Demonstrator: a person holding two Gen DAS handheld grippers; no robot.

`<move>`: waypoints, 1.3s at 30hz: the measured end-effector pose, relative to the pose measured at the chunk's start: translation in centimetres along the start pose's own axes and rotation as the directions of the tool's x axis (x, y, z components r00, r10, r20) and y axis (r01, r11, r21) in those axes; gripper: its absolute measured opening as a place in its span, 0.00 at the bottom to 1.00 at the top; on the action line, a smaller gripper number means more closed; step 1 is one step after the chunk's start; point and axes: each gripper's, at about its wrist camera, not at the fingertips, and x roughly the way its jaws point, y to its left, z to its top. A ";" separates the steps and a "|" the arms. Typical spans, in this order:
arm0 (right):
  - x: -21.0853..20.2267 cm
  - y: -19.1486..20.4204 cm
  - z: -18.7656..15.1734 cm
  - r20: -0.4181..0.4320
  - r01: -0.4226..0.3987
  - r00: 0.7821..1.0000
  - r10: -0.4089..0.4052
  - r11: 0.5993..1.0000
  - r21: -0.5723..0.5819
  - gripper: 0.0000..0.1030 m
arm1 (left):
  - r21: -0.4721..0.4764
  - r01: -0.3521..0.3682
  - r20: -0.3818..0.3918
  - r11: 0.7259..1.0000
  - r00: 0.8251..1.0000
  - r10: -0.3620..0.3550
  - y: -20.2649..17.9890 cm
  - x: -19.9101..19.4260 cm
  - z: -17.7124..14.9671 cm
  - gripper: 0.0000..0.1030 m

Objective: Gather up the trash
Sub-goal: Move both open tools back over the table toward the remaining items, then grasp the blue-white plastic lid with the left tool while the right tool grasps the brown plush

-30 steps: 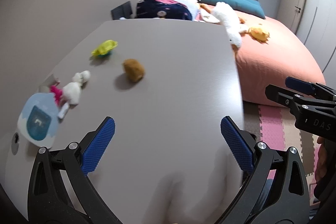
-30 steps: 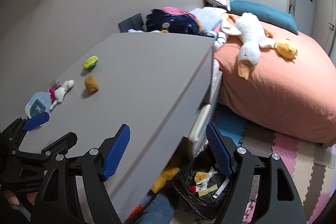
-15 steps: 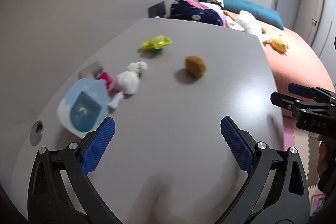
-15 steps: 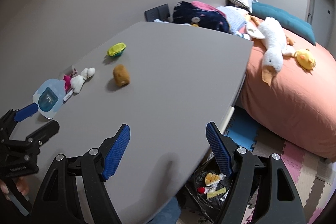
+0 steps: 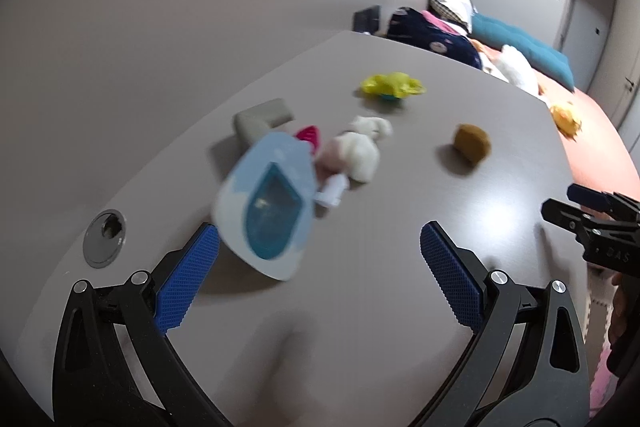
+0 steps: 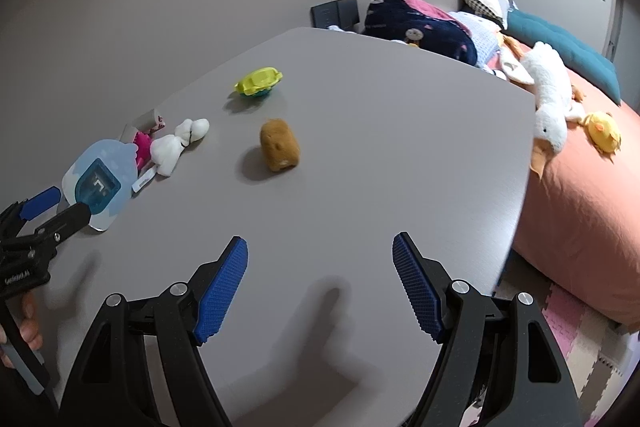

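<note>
While both pairs of tongs hang above the grey bench (image 6: 360, 131), we find them released, fingers spread wide with nothing between them. At far left of the left wrist view a round grey cable port (image 5: 105, 233) sits in the bench top. Our left tongs (image 5: 316, 279) hover just short of a pale blue packet with a darker blue window (image 5: 272, 211), which lies nearest their left finger (image 5: 188, 277); in the right wrist view the same tongs (image 6: 56, 207) reach in from the left edge, tips right at the packet (image 6: 100, 179), though we cannot tell whether they touch it. Behind the packet lies a grey angled block (image 5: 262, 117), and just beside it a pink scrap (image 5: 309, 135) and a white soft toy (image 5: 360, 151) with a small white tag (image 6: 144, 181) at its near end. This view is blurred, so finer detail is lost to us. Farther back lies a crumpled yellow-green wrapper (image 6: 259, 81), apart from the others. To its right, nearer the middle of the bench, a brown furry lump (image 6: 279, 145) sits alone. Our right tongs (image 6: 320, 287) hover over bare bench in front of it, well apart from every item. Beyond the right edge of the bench, a bed with a salmon cover (image 6: 580, 195) carries a white goose toy (image 6: 550, 95) and a yellow duck toy (image 6: 602, 131).
</note>
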 end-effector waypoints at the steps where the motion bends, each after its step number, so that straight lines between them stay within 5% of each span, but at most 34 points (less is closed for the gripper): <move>1: 0.2 0.2 0.2 0.000 0.000 1.000 0.000 1.000 -0.004 0.73 | -0.010 -0.001 0.000 1.000 1.000 0.001 0.5 0.3 0.1 0.94; 11: 2.4 1.7 2.0 -0.015 0.007 1.000 -0.007 0.999 -0.033 0.73 | -0.032 -0.005 -0.034 0.999 0.999 0.004 3.6 3.3 0.7 0.80; 33: 8.5 2.6 6.4 -0.057 0.010 0.998 -0.013 0.999 -0.047 0.73 | -0.034 0.023 -0.113 0.999 0.993 -0.026 5.0 7.0 0.4 0.70; 39: 9.7 3.3 7.0 -0.074 0.016 0.997 -0.023 0.996 -0.089 0.47 | -0.027 0.011 -0.100 1.000 0.995 -0.013 4.7 7.2 0.5 0.60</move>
